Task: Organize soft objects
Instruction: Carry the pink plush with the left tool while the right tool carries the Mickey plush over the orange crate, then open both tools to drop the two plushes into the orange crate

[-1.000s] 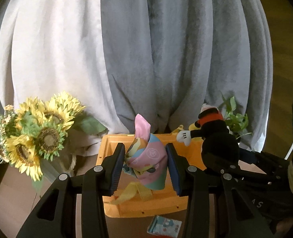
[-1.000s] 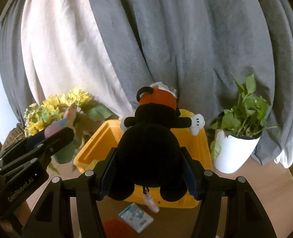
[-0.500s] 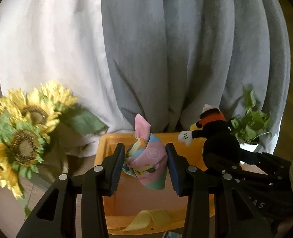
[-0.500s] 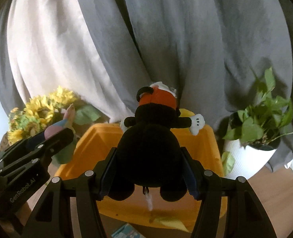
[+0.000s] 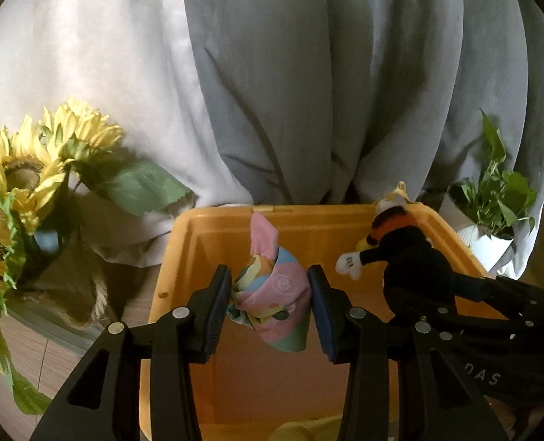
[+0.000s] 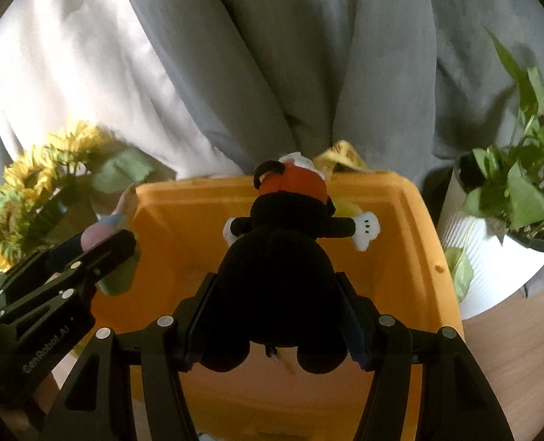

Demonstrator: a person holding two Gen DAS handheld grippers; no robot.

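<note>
- The left gripper (image 5: 270, 296) is clamped on a bundled pastel cloth (image 5: 272, 290), its pads pressed to either side; the cloth's pink tip pokes up past the fingers.
- The right gripper (image 6: 274, 316) is clamped around a black plush toy (image 6: 275, 268). The toy's bulk hides the inner faces of the pads, and its face is turned away.
- Just below and ahead of both grippers sits the open orange bin (image 5: 213, 228). Both soft things hang over its inside; its near edge is cut off.
- A yellowish soft thing (image 5: 297, 431) at the bin's bottom is hard to make out.
- Left of the left gripper, sunflowers (image 5: 21, 183) are partly cropped.
- Right of the right gripper, a potted plant (image 6: 507, 198) stands beside the bin.
- Farthest off hang grey and white curtains (image 5: 308, 73).
</note>
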